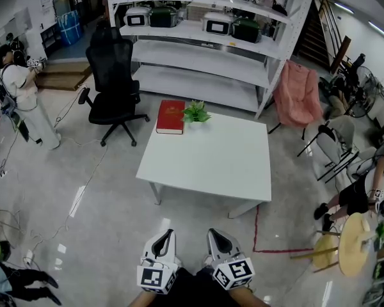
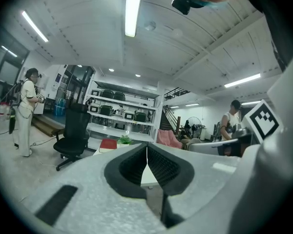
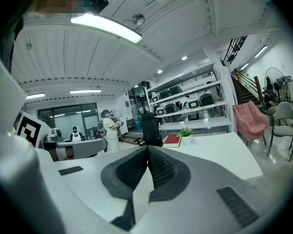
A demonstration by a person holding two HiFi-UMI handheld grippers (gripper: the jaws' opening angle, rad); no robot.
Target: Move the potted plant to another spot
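Head view: the potted plant [image 1: 196,112] stands at the far edge of the white table [image 1: 211,162], just beside a red book [image 1: 171,116]. The left gripper [image 1: 166,238] and right gripper [image 1: 216,236] hang low, well apart from it. Left gripper view: jaws pressed together, nothing between them. Right gripper view: jaws likewise together and empty.

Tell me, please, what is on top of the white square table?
A red hardcover book and a small green potted plant sit side by side at the far edge of the white square table. Whatever lies beneath the book is covered.
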